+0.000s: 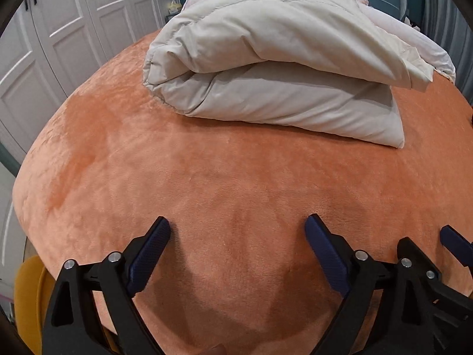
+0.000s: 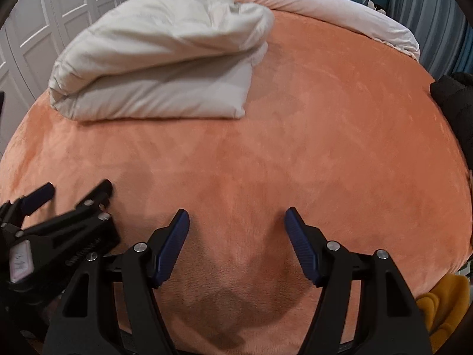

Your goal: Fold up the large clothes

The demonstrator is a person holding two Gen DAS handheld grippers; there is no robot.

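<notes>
A bulky beige padded garment (image 1: 272, 68) lies folded into a thick bundle on the far part of an orange plush bed cover (image 1: 207, 183). It also shows in the right wrist view (image 2: 165, 68), at the upper left. My left gripper (image 1: 238, 230) is open and empty, hovering over bare orange cover well short of the bundle. My right gripper (image 2: 236, 222) is open and empty too, close beside the left one. The left gripper shows at the left edge of the right wrist view (image 2: 77, 195), and a right fingertip (image 1: 452, 238) at the right edge of the left wrist view.
A pale pink duvet (image 2: 325, 6) lies along the bed's far edge. A black garment (image 2: 455, 103) sits at the right edge. A yellow garment (image 2: 443, 304) hangs off the near right; a yellow item (image 1: 32, 290) sits below the bed's left side. White wardrobe doors (image 1: 59, 29) stand left.
</notes>
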